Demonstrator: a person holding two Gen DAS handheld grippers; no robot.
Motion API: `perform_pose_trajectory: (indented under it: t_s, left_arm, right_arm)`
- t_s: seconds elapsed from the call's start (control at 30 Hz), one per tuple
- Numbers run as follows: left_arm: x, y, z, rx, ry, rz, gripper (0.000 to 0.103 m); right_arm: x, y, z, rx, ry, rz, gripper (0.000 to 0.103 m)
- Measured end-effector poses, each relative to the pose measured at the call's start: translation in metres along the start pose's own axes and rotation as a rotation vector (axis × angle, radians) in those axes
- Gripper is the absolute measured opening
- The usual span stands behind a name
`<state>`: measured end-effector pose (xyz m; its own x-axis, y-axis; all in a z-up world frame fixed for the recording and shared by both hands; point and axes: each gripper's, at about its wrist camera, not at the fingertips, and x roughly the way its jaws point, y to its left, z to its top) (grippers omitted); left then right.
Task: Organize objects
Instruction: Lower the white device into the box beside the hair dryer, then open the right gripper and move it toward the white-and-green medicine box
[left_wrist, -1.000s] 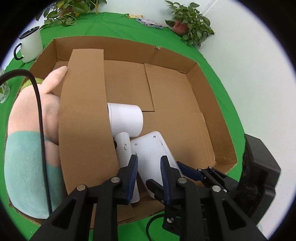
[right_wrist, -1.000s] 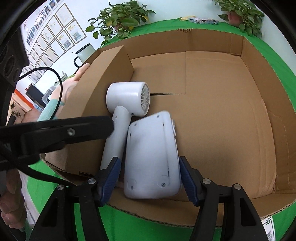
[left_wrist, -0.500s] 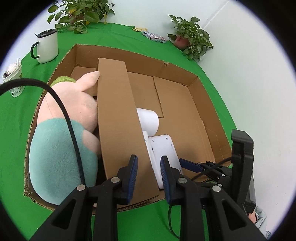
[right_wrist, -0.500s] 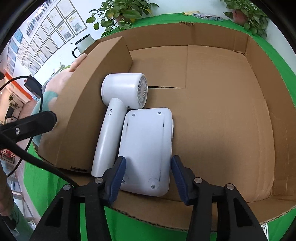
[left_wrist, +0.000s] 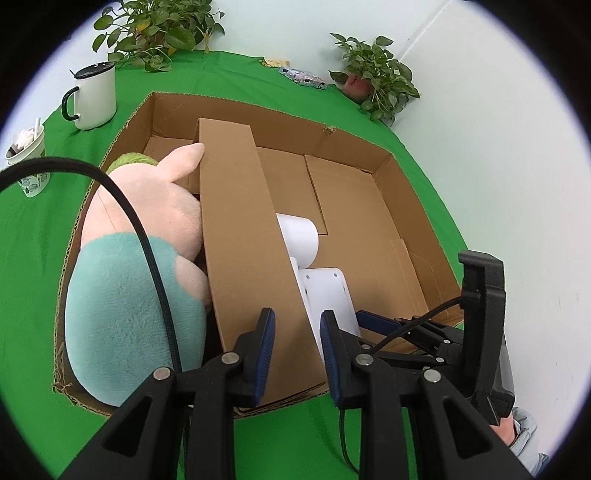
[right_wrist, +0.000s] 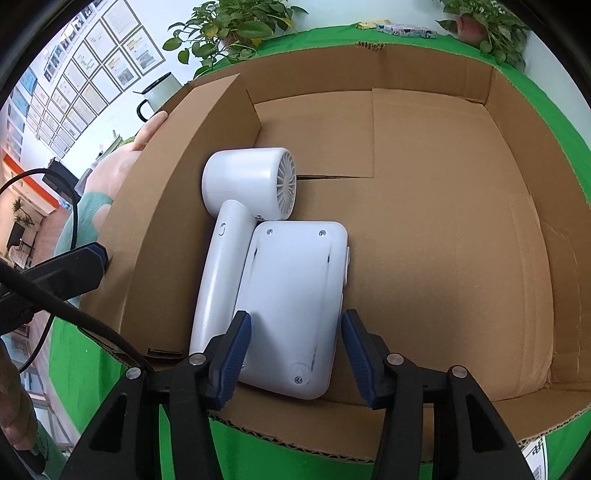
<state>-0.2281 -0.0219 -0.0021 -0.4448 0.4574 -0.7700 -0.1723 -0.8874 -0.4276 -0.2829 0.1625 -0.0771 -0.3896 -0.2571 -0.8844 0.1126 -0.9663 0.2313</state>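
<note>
— White, hard plastic, that flat device (right_wrist: 295, 306) lying in the cardboard box (right_wrist: 517, 122). What it is I can't tell; we see its screwed underside. I'd judge it stiff, smooth and a bit slippery, moderately light.

— Where would you take it?

— Across its narrow width, near the close end, which is where the right gripper (right_wrist: 297, 360) stands: jaws spread wide, one blue pad on each side of the shell, neither clearly touching it. A flat squeeze on the long edges should hold; the rounded corners would likely slide out.

— And the hair dryer (right_wrist: 236, 236)?

— Also white plastic, rigid. It lies on its side, handle toward the camera, touching the flat device and close against the cardboard divider (left_wrist: 243, 236). The handle is the place to grip; the barrel is too fat and round.

— So what's in which part of the box?

— The divider splits it. The right compartment holds the dryer and the flat device, with plenty of bare floor further right. The left compartment is filled by a plush toy (left_wrist: 140, 266), pink and teal, soft and squashy, bulging above the rim.

— The left gripper (left_wrist: 297, 354)?

— Empty, jaws parted only moderately, hovering over the near end of the divider, pinching nothing. A black cable (left_wrist: 144, 251) arcs across its view.
</note>
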Motion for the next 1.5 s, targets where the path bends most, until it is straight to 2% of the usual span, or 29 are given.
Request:
perform_pose_trajectory:
  t_s: [0.1, 0.2, 0.27, 0.3, 0.33, 0.4, 0.43, 0.47, 0.5, 0.57, 0.7, 0.83, 0.9, 0.97, 1.03, 1.33, 1.43, 1.5]
  left_arm:
    - [0.000, -0.001, -0.001, 0.013, -0.003, 0.011, 0.024]
    - [-0.002, -0.004, -0.003, 0.039, -0.011, 0.037, 0.024]
    - [-0.008, -0.011, -0.005, 0.075, -0.049, 0.072, 0.024]
    - [-0.011, -0.015, -0.008, 0.098, -0.077, 0.092, 0.024]
    - [-0.017, -0.019, -0.010, 0.126, -0.118, 0.121, 0.029]
    - [-0.027, -0.026, -0.017, 0.152, -0.195, 0.158, 0.049]
    - [-0.033, -0.029, -0.021, 0.157, -0.238, 0.173, 0.065]
    - [-0.038, -0.031, -0.025, 0.161, -0.267, 0.177, 0.073]
    - [-0.043, -0.034, -0.030, 0.169, -0.295, 0.171, 0.073]
    - [-0.045, -0.038, -0.035, 0.184, -0.298, 0.159, 0.073]
    - [-0.042, -0.046, -0.048, 0.213, -0.281, 0.217, 0.073]
    - [-0.066, -0.052, -0.074, 0.237, -0.392, 0.261, 0.073]
    - [-0.079, -0.056, -0.091, 0.240, -0.462, 0.276, 0.080]
    - [-0.088, -0.062, -0.106, 0.250, -0.535, 0.299, 0.082]
    - [-0.091, -0.067, -0.114, 0.261, -0.567, 0.331, 0.082]
    - [-0.086, -0.077, -0.124, 0.239, -0.540, 0.335, 0.082]
    - [-0.078, -0.083, -0.129, 0.260, -0.509, 0.328, 0.082]
    - [-0.070, -0.088, -0.134, 0.285, -0.486, 0.315, 0.082]
  right_arm:
    - [-0.007, 0.002, -0.003, -0.028, -0.039, -0.033, 0.059]
    - [-0.023, 0.005, -0.010, -0.057, -0.109, -0.068, 0.075]
    - [-0.039, 0.009, -0.019, -0.091, -0.186, -0.096, 0.099]
    - [-0.049, 0.013, -0.026, -0.119, -0.240, -0.113, 0.103]
    - [-0.057, 0.017, -0.032, -0.143, -0.277, -0.130, 0.103]
    - [-0.071, 0.025, -0.043, -0.192, -0.345, -0.169, 0.103]
    - [-0.074, 0.028, -0.047, -0.204, -0.365, -0.178, 0.103]
    - [-0.079, 0.030, -0.051, -0.218, -0.385, -0.178, 0.103]
    - [-0.082, 0.031, -0.055, -0.223, -0.393, -0.170, 0.103]
    - [-0.088, 0.030, -0.060, -0.218, -0.407, -0.148, 0.102]
    - [-0.103, 0.022, -0.074, -0.183, -0.417, -0.122, 0.102]
    - [-0.127, 0.011, -0.096, -0.189, -0.442, -0.139, 0.103]
    - [-0.138, 0.007, -0.107, -0.192, -0.446, -0.141, 0.103]
    - [-0.144, 0.006, -0.113, -0.185, -0.459, -0.134, 0.103]
    - [-0.150, 0.008, -0.120, -0.174, -0.474, -0.113, 0.103]
    - [-0.164, 0.017, -0.134, -0.190, -0.532, -0.051, 0.102]
    - [-0.175, -0.001, -0.141, -0.160, -0.540, -0.060, 0.102]
    - [-0.188, -0.024, -0.150, -0.138, -0.543, -0.099, 0.102]
